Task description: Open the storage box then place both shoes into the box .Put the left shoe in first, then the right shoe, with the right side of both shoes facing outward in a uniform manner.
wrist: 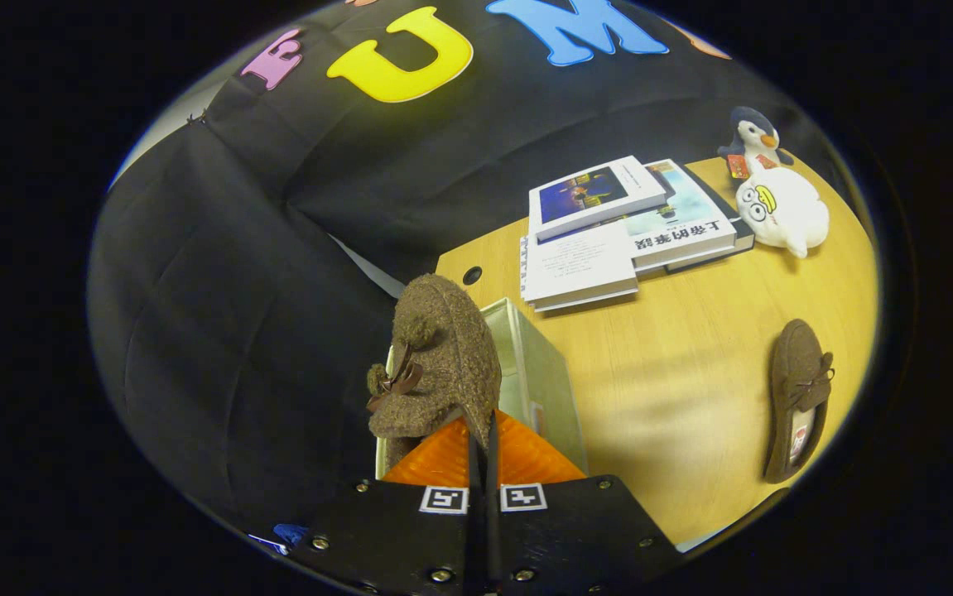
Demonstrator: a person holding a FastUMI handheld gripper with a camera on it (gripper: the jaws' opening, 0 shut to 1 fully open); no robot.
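- While carried, one brown shoe [435, 356] is held toe-up over the open white storage box [538, 372], probably for lowering in.
- Tongs [483, 451]: fingers pressed nearly together, clamped on that shoe's heel edge.
- Second shoe [799, 397]: left flat on the wooden table [675, 397], well apart from the box, near stacked books [625, 228].

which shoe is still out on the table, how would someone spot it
On the wooden table, look past the stack of books and plush toys toward the near edge. The brown shoe lies there alone, flat on the wood; its twin is gripped over the box.
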